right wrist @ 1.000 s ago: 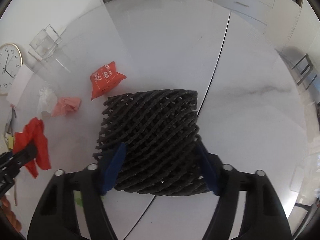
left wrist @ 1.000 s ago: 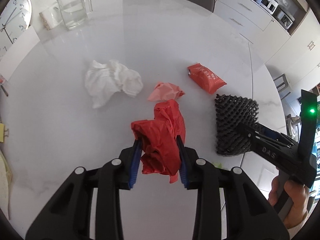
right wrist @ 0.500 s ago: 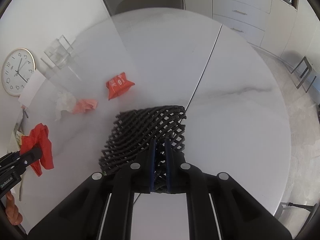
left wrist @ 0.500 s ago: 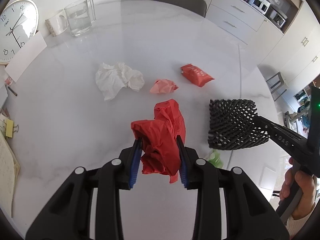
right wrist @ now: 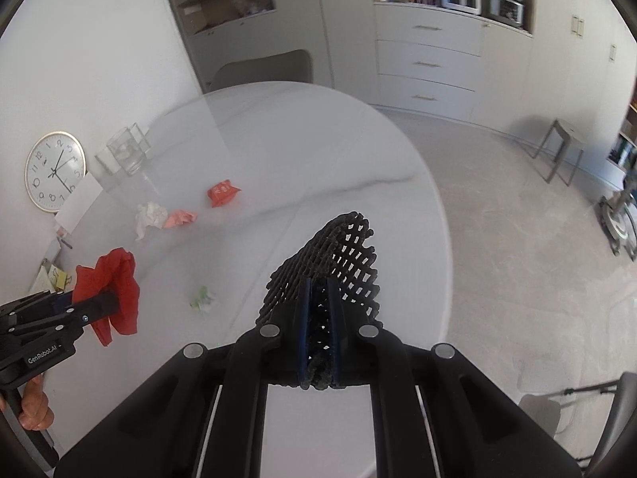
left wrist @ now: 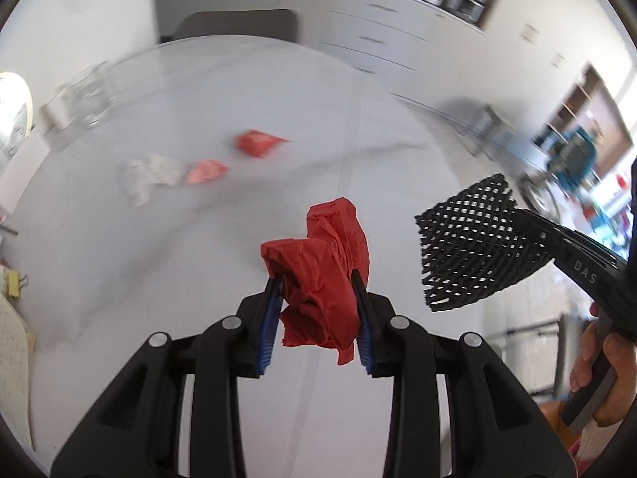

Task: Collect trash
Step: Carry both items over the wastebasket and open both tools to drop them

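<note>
The left gripper (left wrist: 316, 302) is clamped on a crumpled red paper wad (left wrist: 320, 275), which sits squeezed between its blue-padded fingers (left wrist: 270, 318) and bulges up and forward past the fingertips, held in the air above the round white marble tabletop (left wrist: 159, 239). In the right wrist view the same gripper enters from the near left with the red wad hanging off its tip.

The right gripper (right wrist: 318, 330) is closed tight on a black foam mesh sleeve (right wrist: 338, 263); the mesh is pinched flat between its pads (right wrist: 303, 318) and fans out ahead of them, lifted clear of the tabletop. From the left wrist view the sleeve (left wrist: 469, 243) hangs to the right of the red wad, apart from it, past the tabletop's right edge.

Lying on the tabletop, well beyond both grippers towards the far left, are a crumpled white tissue (right wrist: 150, 217), a small pink paper ball (right wrist: 180, 218) just beside it on its right, and a red snack wrapper (right wrist: 222, 193) a little farther right. A small pale green scrap (right wrist: 202, 298) lies nearer, between the two grippers in the right wrist view. A clear glass pitcher (right wrist: 125, 153) stands at the far left edge, near a round wall clock (right wrist: 53, 171) leaning there.
</note>
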`<action>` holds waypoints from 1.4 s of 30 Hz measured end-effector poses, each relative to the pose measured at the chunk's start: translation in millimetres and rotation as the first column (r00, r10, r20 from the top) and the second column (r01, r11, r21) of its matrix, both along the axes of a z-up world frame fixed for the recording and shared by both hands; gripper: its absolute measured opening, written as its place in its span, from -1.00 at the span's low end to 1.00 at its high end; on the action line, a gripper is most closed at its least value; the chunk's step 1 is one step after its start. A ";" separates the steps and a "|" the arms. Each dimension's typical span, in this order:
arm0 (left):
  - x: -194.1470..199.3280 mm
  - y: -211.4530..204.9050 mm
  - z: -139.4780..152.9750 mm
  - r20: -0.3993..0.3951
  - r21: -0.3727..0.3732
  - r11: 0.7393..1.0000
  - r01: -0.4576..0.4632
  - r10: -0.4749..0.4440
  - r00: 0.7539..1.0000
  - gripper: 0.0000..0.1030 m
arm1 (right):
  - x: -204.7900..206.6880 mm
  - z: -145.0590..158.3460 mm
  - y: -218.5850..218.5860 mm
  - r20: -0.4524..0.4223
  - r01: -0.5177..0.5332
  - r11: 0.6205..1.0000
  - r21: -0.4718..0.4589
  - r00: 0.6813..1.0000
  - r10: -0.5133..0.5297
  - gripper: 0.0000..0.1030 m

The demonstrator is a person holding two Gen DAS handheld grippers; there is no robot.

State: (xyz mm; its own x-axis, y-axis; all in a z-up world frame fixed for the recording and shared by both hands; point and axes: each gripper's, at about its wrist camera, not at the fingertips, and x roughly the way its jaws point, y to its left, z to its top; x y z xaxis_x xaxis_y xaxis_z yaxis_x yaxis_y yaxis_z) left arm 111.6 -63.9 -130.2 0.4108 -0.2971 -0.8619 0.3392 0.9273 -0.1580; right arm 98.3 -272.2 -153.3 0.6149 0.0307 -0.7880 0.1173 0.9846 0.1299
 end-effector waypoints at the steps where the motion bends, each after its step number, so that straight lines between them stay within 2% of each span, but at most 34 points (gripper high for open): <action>1: -10.1 -10.9 1.6 -0.003 -0.007 1.000 0.030 -0.030 1.000 -0.37 | -15.9 2.3 -8.0 0.003 0.022 1.000 -0.003 1.000 -0.022 -0.82; 5: -50.0 -59.4 4.3 -0.001 -0.011 0.988 0.156 -0.156 0.988 -0.37 | -73.2 5.4 -42.1 0.005 0.113 0.994 -0.008 0.994 -0.113 -0.82; 8: -76.7 -98.2 1.0 -0.016 -0.026 0.969 0.244 -0.244 0.970 -0.37 | -113.8 4.5 -69.9 -0.003 0.178 0.984 -0.010 0.984 -0.178 -0.82; 13: -113.7 -166.8 -11.8 -0.053 -0.041 0.927 0.372 -0.374 0.926 -0.37 | -163.5 3.2 -111.3 -0.012 0.261 0.965 -0.023 0.965 -0.262 -0.82; 17: -131.3 -217.5 -36.0 -0.110 -0.044 0.900 0.434 -0.436 0.893 -0.37 | -193.8 -0.7 -144.4 -0.023 0.316 0.948 -0.032 0.948 -0.317 -0.82; 23: -139.4 -270.8 -70.8 -0.152 0.004 0.876 0.482 -0.476 0.866 -0.37 | -213.2 -10.7 -182.4 -0.040 0.367 0.930 -0.031 0.929 -0.368 -0.82; 26: -134.2 -283.7 -87.6 -0.182 0.024 0.874 0.485 -0.473 0.862 -0.35 | -210.1 -16.7 -191.9 -0.048 0.367 0.930 -0.029 0.929 -0.368 -0.82; 27: -130.6 -289.0 -96.2 -0.198 0.033 0.876 0.481 -0.466 0.863 -0.25 | -208.6 -18.0 -193.1 -0.050 0.365 0.931 -0.030 0.929 -0.366 -0.82; 28: -129.1 -290.4 -102.2 -0.210 0.041 0.878 0.476 -0.459 0.863 -0.03 | -206.7 -20.0 -196.0 -0.052 0.361 0.932 -0.028 0.931 -0.362 -0.82; 30: -126.1 -294.3 -111.9 -0.224 0.059 0.885 0.462 -0.439 0.870 0.26 | -201.8 -23.8 -200.4 -0.056 0.353 0.935 -0.023 0.934 -0.353 -0.82; 31: -125.2 -295.2 -114.9 -0.223 0.066 0.888 0.455 -0.432 0.874 0.32 | -199.6 -25.0 -201.0 -0.057 0.349 0.937 -0.021 0.935 -0.349 -0.82; 33: -123.0 -296.8 -116.8 -0.223 0.074 0.889 0.451 -0.426 0.877 0.37 | -193.7 -28.8 -202.6 -0.060 0.340 0.940 -0.017 0.938 -0.341 -0.82; 36: -123.2 -292.5 -112.3 -0.219 0.076 0.892 0.446 -0.421 0.880 0.55 | -184.4 -34.5 -203.2 -0.064 0.324 0.946 -0.007 0.944 -0.324 -0.82; 39: -116.3 -283.0 -100.3 -0.190 0.082 0.904 0.420 -0.400 0.897 0.57 | -177.8 -39.6 -201.6 -0.065 0.310 0.951 0.002 0.949 -0.310 -0.82; 42: -105.1 -259.0 -82.3 -0.173 0.059 0.928 0.367 -0.353 0.920 0.61 | -166.6 -52.2 -197.1 -0.080 0.287 0.958 0.009 0.955 -0.286 -0.82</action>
